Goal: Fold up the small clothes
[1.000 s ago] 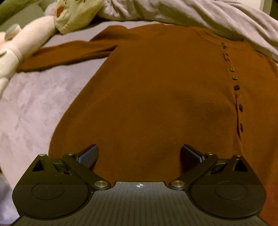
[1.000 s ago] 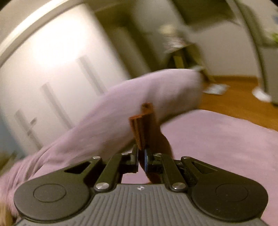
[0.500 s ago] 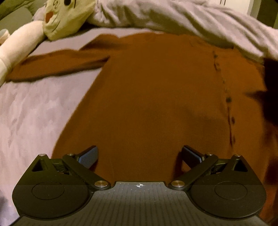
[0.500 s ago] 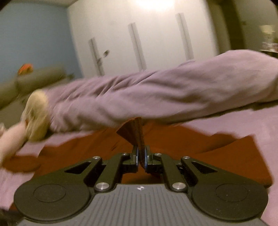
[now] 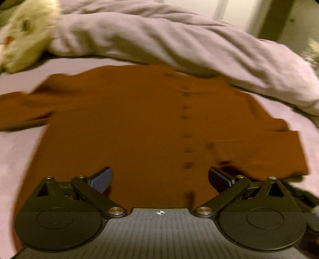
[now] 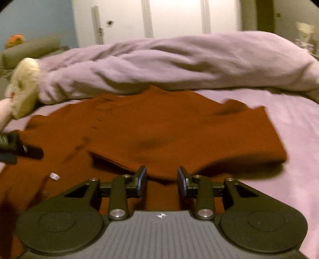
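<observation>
Rust-brown knit covers most of both views: a small buttoned cardigan (image 5: 139, 123) lies flat on a pale lilac bed sheet (image 5: 18, 151), its front facing up and a line of dark buttons (image 5: 186, 121) running down the middle. In the left wrist view one sleeve (image 5: 22, 109) stretches out to the left across the sheet, while on the right side the other sleeve (image 5: 259, 151) is laid back over the body of the garment, its ribbed cuff edge resting on the front panel just beside the button line. The right wrist view shows that same folded part (image 6: 199, 135) as a flat flap lying on the cardigan, its near edge just ahead of the fingertips. The left gripper (image 5: 159, 177) hangs over the lower hem with its jaws spread wide and only flat cloth below them, gripping nothing. The right gripper (image 6: 161, 180) has its jaws partly apart and opening; the brown fabric lies under and ahead of the gap, but the pads do not press on it. A bunched lilac duvet (image 6: 179, 65) lies across the far side of the bed, touching the cardigan's collar end. A cream plush toy (image 6: 25, 87) sits at the duvet's left end. A small pale round object (image 6: 54, 176), too blurred to name, lies on the cardigan near the right gripper, and white cupboard doors (image 6: 173, 18) stand behind the bed.
</observation>
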Available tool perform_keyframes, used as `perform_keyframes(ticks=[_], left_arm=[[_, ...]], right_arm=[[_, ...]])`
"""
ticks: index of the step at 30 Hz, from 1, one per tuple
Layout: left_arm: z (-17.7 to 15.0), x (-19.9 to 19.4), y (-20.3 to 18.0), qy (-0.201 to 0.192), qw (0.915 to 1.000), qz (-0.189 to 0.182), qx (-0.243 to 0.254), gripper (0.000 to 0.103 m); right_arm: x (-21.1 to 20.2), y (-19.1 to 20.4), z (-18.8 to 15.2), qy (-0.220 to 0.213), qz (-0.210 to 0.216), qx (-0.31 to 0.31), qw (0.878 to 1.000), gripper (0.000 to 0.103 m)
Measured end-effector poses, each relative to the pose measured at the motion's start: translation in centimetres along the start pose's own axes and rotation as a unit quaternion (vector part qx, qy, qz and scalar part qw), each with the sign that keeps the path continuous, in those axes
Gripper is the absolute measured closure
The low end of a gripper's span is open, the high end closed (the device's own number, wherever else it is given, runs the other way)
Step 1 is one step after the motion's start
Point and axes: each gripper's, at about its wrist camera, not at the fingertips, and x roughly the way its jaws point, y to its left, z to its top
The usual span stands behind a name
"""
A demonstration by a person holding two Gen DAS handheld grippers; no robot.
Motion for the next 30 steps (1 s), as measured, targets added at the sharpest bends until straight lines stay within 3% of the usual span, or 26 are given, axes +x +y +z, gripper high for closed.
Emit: perform_keyframes(ticks=[4, 8, 11, 14, 15, 19, 20, 22, 23, 26, 30], left_arm=[[0.5, 1.8, -3.4, 0.027, 0.9984, -0.046, 0.017, 0.000], [1.1, 3.0, -5.0, 0.044, 0.9953, -0.086, -0.006, 0.000], [1.3, 4.3, -5.2, 0.057, 0.9935, -0.095, -0.024, 0.001], [1.6, 5.3, -5.2, 0.070, 0.9908, -0.109, -0.039, 0.020], [1.6, 5.7, -5.5, 0.077, 0.9898, -0.113, -0.039, 0.032], [1.7, 6.8, -6.8, 0.076, 0.9929, -0.091, -0.005, 0.043], [1.7, 7.0, -7.0, 0.073, 0.9935, -0.087, 0.004, 0.052], [1.8, 7.0, -7.1, 0.067, 0.9952, -0.069, 0.019, 0.082], [1.8, 6.9, -7.0, 0.064, 0.9955, -0.067, 0.023, 0.089], [2.0, 6.6, -6.2, 0.061, 0.9941, -0.089, 0.010, 0.095], [2.4, 5.4, -5.8, 0.038, 0.9954, -0.086, 0.018, 0.096]], right_arm=[[0.7, -2.1, 0.0, 0.010, -0.025, 0.044, 0.999, 0.072], [0.4, -2.9, -0.1, 0.004, -0.048, 0.041, 0.998, 0.072], [0.2, -3.4, -0.2, 0.002, -0.050, 0.046, 0.998, 0.072], [0.0, -3.9, -0.1, -0.003, -0.052, 0.054, 0.997, 0.072], [0.0, -4.1, 0.0, -0.006, -0.055, 0.056, 0.997, 0.072], [0.0, -4.9, -0.1, -0.007, -0.049, 0.076, 0.996, 0.072], [0.1, -4.9, -0.1, -0.007, -0.048, 0.077, 0.996, 0.072], [0.0, -4.8, -0.1, -0.012, -0.043, 0.074, 0.996, 0.072], [0.1, -4.7, -0.1, -0.014, -0.044, 0.070, 0.997, 0.074], [0.2, -4.4, -0.1, -0.016, -0.044, 0.062, 0.997, 0.075], [0.5, -4.2, -0.1, -0.015, -0.040, 0.065, 0.997, 0.075]])
